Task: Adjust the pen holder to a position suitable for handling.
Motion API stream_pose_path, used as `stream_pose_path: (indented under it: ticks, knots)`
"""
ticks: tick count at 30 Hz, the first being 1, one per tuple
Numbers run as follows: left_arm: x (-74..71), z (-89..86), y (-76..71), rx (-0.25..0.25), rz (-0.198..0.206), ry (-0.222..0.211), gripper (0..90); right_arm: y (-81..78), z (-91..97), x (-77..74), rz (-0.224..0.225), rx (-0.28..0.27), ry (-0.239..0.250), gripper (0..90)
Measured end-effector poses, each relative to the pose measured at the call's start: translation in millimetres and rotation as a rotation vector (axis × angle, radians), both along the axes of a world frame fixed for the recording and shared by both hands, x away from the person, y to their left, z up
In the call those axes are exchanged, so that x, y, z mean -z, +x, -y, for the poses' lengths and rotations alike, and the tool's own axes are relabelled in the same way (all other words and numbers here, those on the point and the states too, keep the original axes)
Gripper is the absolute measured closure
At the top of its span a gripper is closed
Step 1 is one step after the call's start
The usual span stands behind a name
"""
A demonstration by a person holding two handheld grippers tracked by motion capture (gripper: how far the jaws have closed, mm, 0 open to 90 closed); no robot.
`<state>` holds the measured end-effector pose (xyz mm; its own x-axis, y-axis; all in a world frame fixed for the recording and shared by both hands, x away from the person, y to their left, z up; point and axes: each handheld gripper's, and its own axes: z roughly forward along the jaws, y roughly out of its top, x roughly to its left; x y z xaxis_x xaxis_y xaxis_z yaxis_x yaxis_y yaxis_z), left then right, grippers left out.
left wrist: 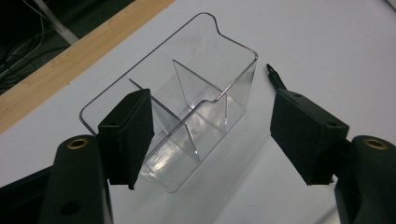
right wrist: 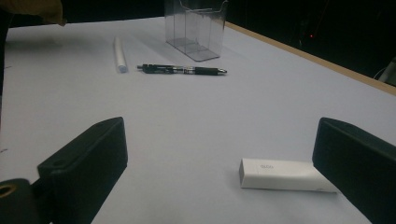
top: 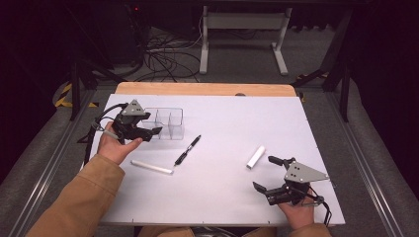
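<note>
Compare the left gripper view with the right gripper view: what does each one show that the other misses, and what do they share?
Left gripper view alone: the inside of the clear organizer from above, with its dividers, framed between that tool's open jaws.

Right gripper view alone: the white eraser block close to its right jaw, the white stick lying farther off, and the whole length of the black pen.

Shared: the organizer, the white table surface with its wooden edge, and the pen, of which the left gripper view catches just the tip.

Upright clear divided organizer point(top: 170, 123), seemingly empty, near black pen point(top: 188, 149).
</note>
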<state>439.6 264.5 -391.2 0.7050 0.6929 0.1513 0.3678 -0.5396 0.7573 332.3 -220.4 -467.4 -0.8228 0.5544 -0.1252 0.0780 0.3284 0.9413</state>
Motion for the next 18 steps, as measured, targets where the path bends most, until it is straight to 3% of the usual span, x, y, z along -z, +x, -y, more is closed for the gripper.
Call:
stream_pose_path:
  ticks: [9, 18]
  knots:
    - [0.5, 1.7, 16.4, 0.007, -0.092, 0.024, 34.6, 0.3, -0.4, 0.4, -0.003, -0.005, -0.005, 3.7]
    - [4.7, 5.4, 26.0, 0.007, -0.140, 0.060, 34.8, 0.4, -0.3, 0.6, -0.005, -0.010, -0.007, 3.7]
